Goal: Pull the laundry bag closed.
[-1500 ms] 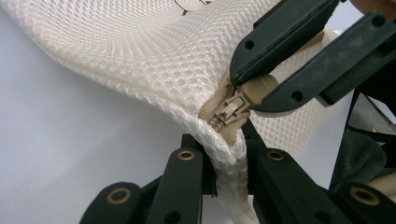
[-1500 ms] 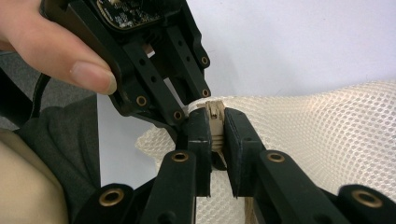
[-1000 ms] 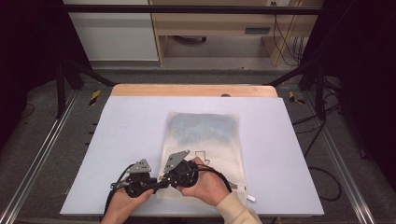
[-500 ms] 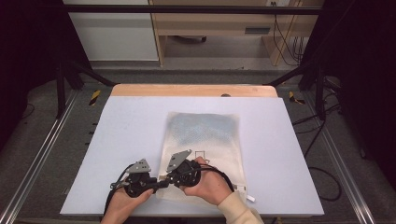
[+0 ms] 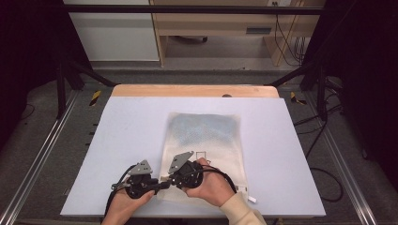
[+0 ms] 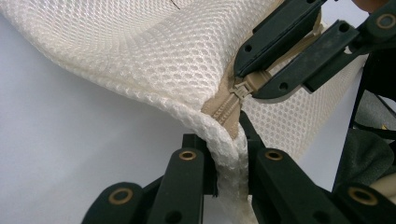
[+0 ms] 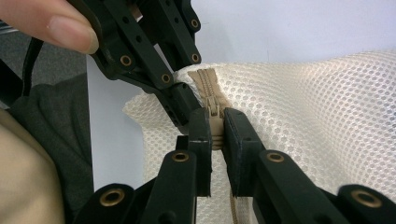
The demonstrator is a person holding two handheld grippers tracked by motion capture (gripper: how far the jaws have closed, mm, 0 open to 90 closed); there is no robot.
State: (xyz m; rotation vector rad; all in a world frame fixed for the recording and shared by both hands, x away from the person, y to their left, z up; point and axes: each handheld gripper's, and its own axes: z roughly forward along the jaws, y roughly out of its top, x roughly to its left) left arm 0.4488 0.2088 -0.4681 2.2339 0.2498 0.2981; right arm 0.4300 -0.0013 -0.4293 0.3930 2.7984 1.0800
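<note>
Cream mesh laundry bag (image 5: 204, 150) flat on the table (image 5: 117, 140), lying from the middle toward the near edge, zipper end nearest the person. Soft, light, limp: open-weave netting, sure to drape, bunch and slide on the smooth top rather than hold any shape. No stiffness anywhere except the tan zipper tape (image 6: 224, 109) and its small slider (image 7: 214, 112).

Left gripper (image 6: 229, 161) clamped tight on the rolled mesh corner beside the zipper's end, jaws fully closed on the fabric, corner lifted slightly off the table. Right gripper (image 7: 213, 135) likewise pinched shut, on the zipper slider and its pull, just beside the left one; both at the bag's near left corner, close to the near edge of the table.

Best holds, by judgement: the seam or corner hem for anchoring, since doubled mesh gives the pads something to bite; the pull tab for drawing the zipper along. Bare single-layer mesh likely to stretch and slip. Risk: a small slider escaping the pads, or the whole bag dragging along unless the corner is kept taut against the pull.
</note>
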